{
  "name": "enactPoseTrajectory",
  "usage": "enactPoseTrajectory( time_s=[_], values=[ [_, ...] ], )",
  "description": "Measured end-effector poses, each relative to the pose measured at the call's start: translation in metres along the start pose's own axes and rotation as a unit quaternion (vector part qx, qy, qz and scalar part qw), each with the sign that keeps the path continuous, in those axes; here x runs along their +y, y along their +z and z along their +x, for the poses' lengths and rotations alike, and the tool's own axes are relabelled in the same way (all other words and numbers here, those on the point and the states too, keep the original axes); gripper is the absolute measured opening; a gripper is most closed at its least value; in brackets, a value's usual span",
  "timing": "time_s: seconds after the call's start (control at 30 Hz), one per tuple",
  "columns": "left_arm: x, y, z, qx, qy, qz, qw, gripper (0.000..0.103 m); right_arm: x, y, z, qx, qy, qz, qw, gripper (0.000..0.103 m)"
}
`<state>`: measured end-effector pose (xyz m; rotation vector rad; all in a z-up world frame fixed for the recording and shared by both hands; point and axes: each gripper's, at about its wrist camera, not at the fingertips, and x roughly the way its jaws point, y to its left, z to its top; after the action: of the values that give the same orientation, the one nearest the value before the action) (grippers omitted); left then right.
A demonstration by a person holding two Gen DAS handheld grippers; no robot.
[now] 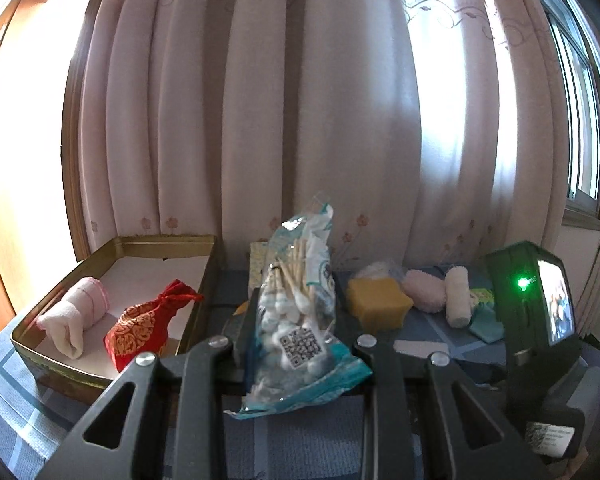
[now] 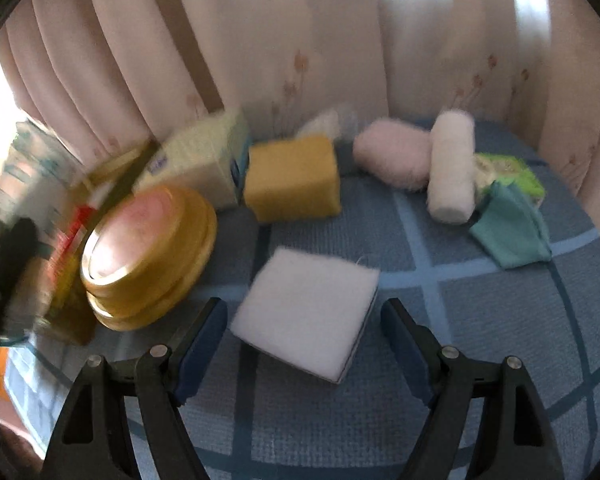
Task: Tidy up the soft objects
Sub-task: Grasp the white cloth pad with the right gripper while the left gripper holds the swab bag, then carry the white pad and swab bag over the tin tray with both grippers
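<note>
My left gripper [image 1: 296, 320] is shut on a clear bag of cotton swabs [image 1: 296, 300] and holds it upright above the table. To its left stands a gold tin box [image 1: 112, 246] holding a rolled pink towel [image 1: 74, 312] and a red embroidered pouch [image 1: 144, 324]. My right gripper [image 2: 304, 344] is open, its blue-padded fingers either side of a white square pad [image 2: 308, 312] lying on the blue checked cloth. Behind lie a yellow sponge [image 2: 294, 178], a pink fluffy roll [image 2: 392, 156], a white roll [image 2: 450, 168] and a teal cloth [image 2: 508, 228].
A round gold tin [image 2: 148, 256] stands left of the white pad, with a tissue box [image 2: 204, 156] behind it. A green packet [image 2: 508, 170] lies at the far right. Curtains hang close behind the table. The other gripper's body [image 1: 540, 312] is on the right of the left wrist view.
</note>
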<state>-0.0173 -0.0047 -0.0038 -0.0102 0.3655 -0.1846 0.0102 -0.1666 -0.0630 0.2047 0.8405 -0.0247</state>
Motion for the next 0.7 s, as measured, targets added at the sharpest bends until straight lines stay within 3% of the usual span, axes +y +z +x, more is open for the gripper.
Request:
enactPoseTrajectory(
  time_s=[0.03, 0.23, 0.4, 0.53, 0.7],
  values=[
    [0.001, 0.0, 0.0, 0.0, -0.001, -0.001, 1.0, 0.025, 0.001, 0.0, -0.001, -0.003, -0.002, -0.003, 1.0, 0.067],
    [0.001, 0.0, -0.002, 0.005, -0.008, 0.001, 1.0, 0.025, 0.0, -0.005, -0.005, -0.008, -0.002, -0.005, 1.0, 0.06],
    [0.004, 0.001, -0.002, 0.001, -0.004, 0.001, 1.0, 0.025, 0.007, -0.007, -0.039, -0.092, -0.004, -0.015, 0.996, 0.06],
    [0.016, 0.007, -0.003, -0.01, 0.009, -0.002, 0.9999, 0.025, 0.024, -0.003, -0.068, -0.171, -0.003, -0.035, 0.985, 0.06],
    [0.039, 0.017, -0.004, -0.026, 0.034, -0.008, 0.999, 0.025, 0.051, 0.012, -0.073, -0.205, 0.019, -0.051, 0.977, 0.061]
  ],
)
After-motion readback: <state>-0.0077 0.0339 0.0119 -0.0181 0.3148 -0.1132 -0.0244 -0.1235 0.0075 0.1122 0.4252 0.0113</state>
